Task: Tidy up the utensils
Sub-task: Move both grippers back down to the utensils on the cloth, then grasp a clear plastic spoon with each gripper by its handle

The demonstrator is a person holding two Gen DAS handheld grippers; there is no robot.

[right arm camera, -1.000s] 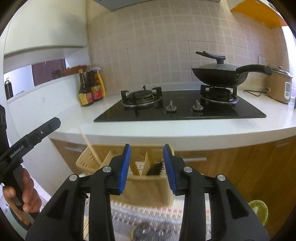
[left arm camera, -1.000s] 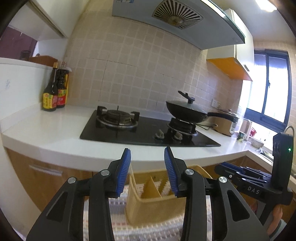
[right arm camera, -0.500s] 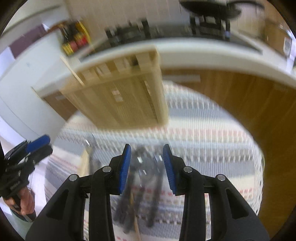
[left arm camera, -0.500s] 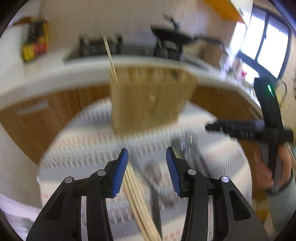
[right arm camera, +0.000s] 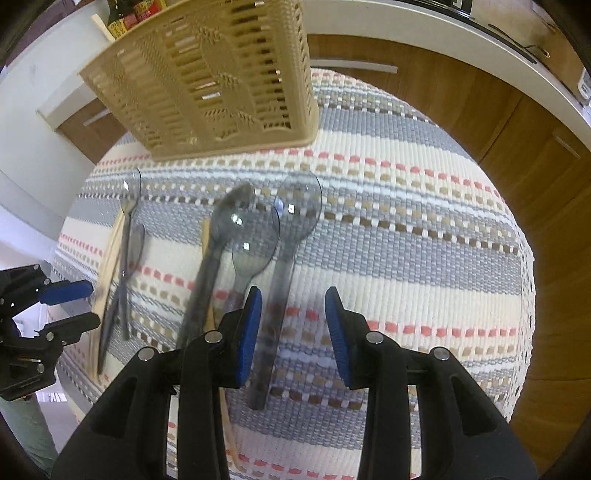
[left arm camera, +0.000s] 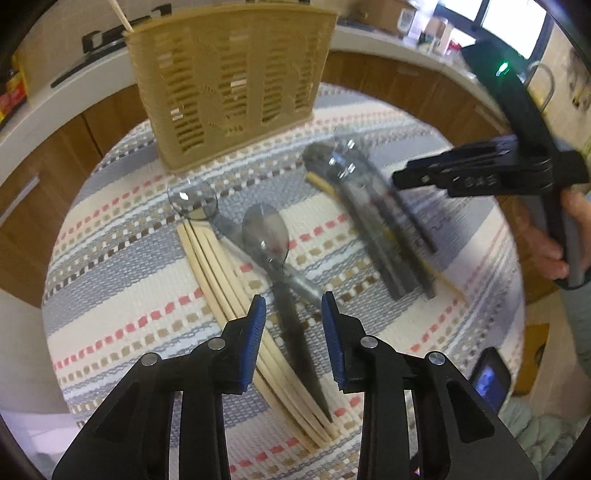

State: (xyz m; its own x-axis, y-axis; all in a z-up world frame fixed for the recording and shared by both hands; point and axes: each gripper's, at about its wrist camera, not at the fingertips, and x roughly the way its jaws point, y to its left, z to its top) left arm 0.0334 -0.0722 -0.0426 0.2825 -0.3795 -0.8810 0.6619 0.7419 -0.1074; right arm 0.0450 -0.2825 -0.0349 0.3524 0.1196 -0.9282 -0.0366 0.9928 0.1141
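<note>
A tan slotted utensil basket (left arm camera: 229,77) stands at the far side of a round table with a striped cloth (left arm camera: 122,295); it also shows in the right wrist view (right arm camera: 210,81). Smoky clear plastic spoons (left arm camera: 266,236) and a bundle of wooden chopsticks (left arm camera: 229,291) lie under my open, empty left gripper (left arm camera: 291,314). More spoons (left arm camera: 369,206) lie to the right. My right gripper (right arm camera: 293,310) is open and empty above the handles of three spoons (right arm camera: 284,236). One chopstick (left arm camera: 120,14) stands in the basket.
Wooden cabinets (right arm camera: 480,110) and a white counter (right arm camera: 406,26) ring the table. The right gripper shows in the left wrist view (left arm camera: 491,173). Sauce bottles (right arm camera: 133,11) stand on the counter. A small screen device (left arm camera: 489,380) lies below the table's right edge.
Both grippers have tilted down from the stove and counter to the table, and now hover low over the spoons and chopsticks. Both stay open.
</note>
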